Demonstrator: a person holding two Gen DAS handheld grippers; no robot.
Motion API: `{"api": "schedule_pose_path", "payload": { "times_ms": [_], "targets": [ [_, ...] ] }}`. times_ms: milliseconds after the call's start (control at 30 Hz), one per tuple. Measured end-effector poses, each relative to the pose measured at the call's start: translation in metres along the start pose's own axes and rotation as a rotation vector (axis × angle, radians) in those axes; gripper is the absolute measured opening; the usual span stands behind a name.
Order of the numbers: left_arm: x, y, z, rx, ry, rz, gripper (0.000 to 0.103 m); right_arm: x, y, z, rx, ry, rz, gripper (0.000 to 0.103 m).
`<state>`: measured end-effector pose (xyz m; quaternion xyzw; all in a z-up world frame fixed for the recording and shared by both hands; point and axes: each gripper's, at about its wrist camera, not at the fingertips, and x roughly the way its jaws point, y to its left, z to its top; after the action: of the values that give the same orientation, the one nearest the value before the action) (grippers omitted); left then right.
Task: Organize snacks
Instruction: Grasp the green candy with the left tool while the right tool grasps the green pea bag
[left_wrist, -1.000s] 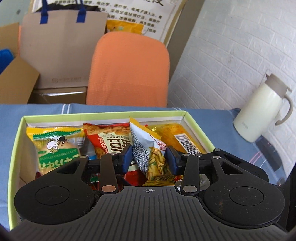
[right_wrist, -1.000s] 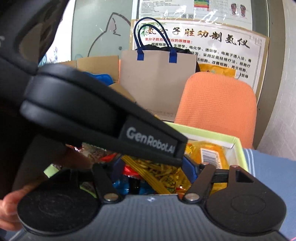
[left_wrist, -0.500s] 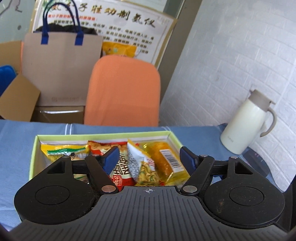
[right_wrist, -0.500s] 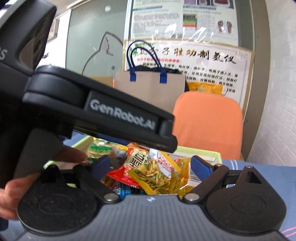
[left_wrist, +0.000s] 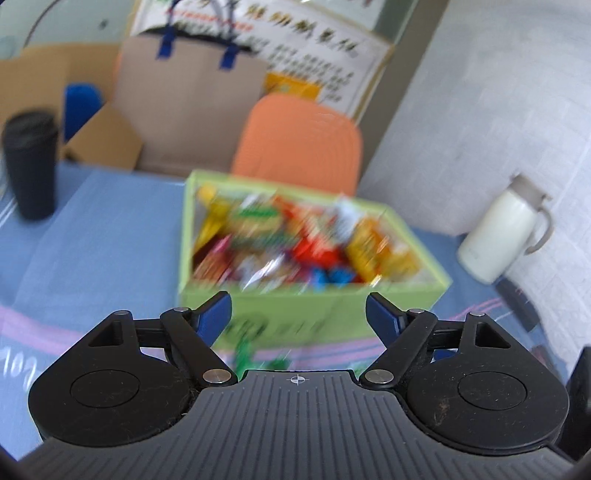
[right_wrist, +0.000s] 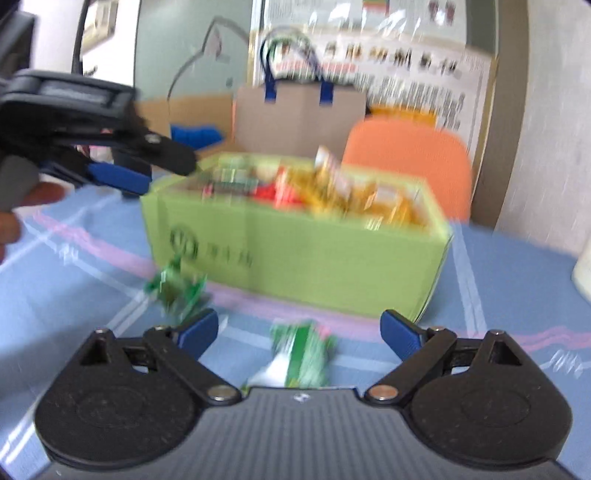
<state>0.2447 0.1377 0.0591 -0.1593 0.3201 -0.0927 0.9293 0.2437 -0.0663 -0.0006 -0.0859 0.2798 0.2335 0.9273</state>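
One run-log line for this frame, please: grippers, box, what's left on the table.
left gripper: opening, empty | right gripper: open, empty | box: full of snacks | two green packets on cloth before box | frames blurred

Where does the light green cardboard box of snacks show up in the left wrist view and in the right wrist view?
Left wrist view: light green cardboard box sits centre frame, just beyond the fingertips, seen from above.
Right wrist view: it sits centre, slightly left, with its printed front wall toward the camera.
Shared landmark: the orange chair back behind the box in both.
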Motion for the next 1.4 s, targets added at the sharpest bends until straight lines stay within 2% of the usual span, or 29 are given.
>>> {"api": "schedule_pose_path", "payload": {
  "times_ms": [133,267,433,733,933,1033,1100,1133,1167,1200,1233,1400],
  "targets": [
    [0.016,0.012,-0.023,-0.023,0.066,0.075,0.067,0.02,0.008,-0.007,0.011,0.042,0.023,0.093],
    [0.036,0.006,-0.034,0.019,0.114,0.096,0.067,0.025,0.008,-0.01,0.006,0.071,0.013,0.093],
    [0.058,0.0,-0.04,0.072,0.154,0.15,0.059,0.029,0.006,-0.011,0.023,0.103,0.027,0.094],
    [0.06,-0.012,-0.047,0.158,0.141,0.202,0.058,0.027,0.004,-0.01,0.023,0.109,0.032,0.094],
    [0.062,-0.02,-0.054,0.205,0.138,0.226,0.058,0.018,0.006,-0.01,0.049,0.103,-0.02,0.093],
    [0.065,-0.023,-0.053,0.211,0.141,0.237,0.057,0.023,0.004,-0.008,0.066,0.107,-0.032,0.084],
    [0.065,-0.025,-0.055,0.223,0.14,0.249,0.057,0.024,0.005,-0.009,0.069,0.1,-0.04,0.082],
    [0.066,-0.026,-0.056,0.235,0.139,0.26,0.054,0.023,0.006,-0.009,0.068,0.097,-0.04,0.079],
    [0.065,-0.027,-0.057,0.244,0.133,0.259,0.048,0.02,0.007,-0.009,0.062,0.092,-0.04,0.062],
    [0.063,-0.029,-0.058,0.248,0.132,0.246,0.027,0.015,0.008,-0.009,0.061,0.093,-0.037,0.044],
    [0.06,-0.03,-0.058,0.254,0.137,0.244,0.015,0.011,0.008,-0.011,0.062,0.097,-0.028,0.041],
    [0.038,-0.029,-0.07,0.202,0.167,0.164,0.012,-0.02,0.014,-0.031,0.074,0.085,-0.031,0.038]
  ]
}}
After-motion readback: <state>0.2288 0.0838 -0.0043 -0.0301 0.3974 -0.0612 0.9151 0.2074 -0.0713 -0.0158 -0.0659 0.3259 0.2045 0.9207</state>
